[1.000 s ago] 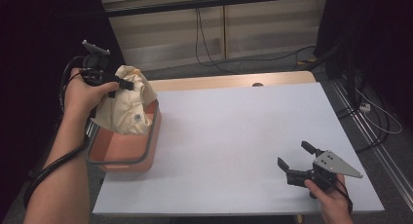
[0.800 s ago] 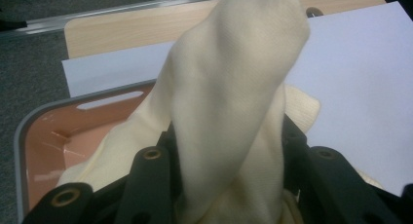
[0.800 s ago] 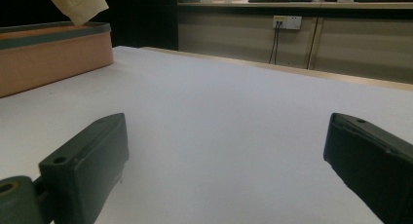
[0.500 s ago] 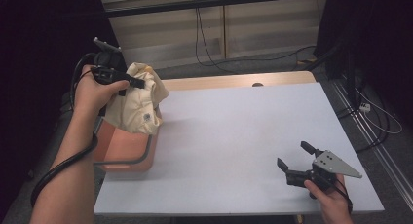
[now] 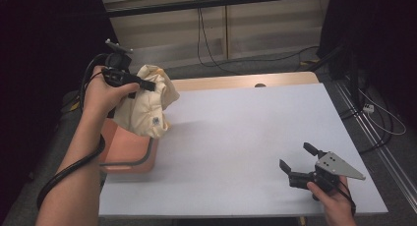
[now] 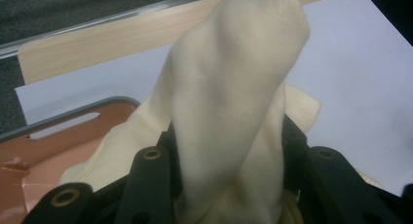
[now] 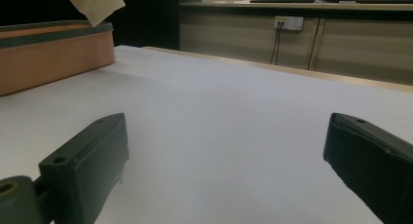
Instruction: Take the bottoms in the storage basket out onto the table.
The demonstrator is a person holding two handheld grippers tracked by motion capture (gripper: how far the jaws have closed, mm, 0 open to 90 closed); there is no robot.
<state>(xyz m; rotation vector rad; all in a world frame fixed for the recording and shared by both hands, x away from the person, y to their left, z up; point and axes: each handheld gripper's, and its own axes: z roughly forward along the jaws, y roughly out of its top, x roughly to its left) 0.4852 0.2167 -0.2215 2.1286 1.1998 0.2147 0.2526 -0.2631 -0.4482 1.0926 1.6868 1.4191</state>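
Well, counting it up: two grippers, one cream cloth, one orange tray, one white table. The left gripper (image 5: pixel 147 84) is clamped on the cream cloth (image 5: pixel 145 110), a thick fold pinched between its black jaws in the left gripper view (image 6: pixel 234 112), the rest hanging below the tool. The orange tray (image 5: pixel 125 152) with its grey rim sits under and slightly behind that hanging cloth, at the table's (image 5: pixel 236 152) left edge. The right gripper (image 5: pixel 299 162) rests low near the table's right front corner, well apart from the cloth, jaws spread wide with nothing between them. Compared with a second ago, the left hand has lifted the cloth higher and carried it toward the table's middle, clear of the tray; the right gripper hasn't moved.
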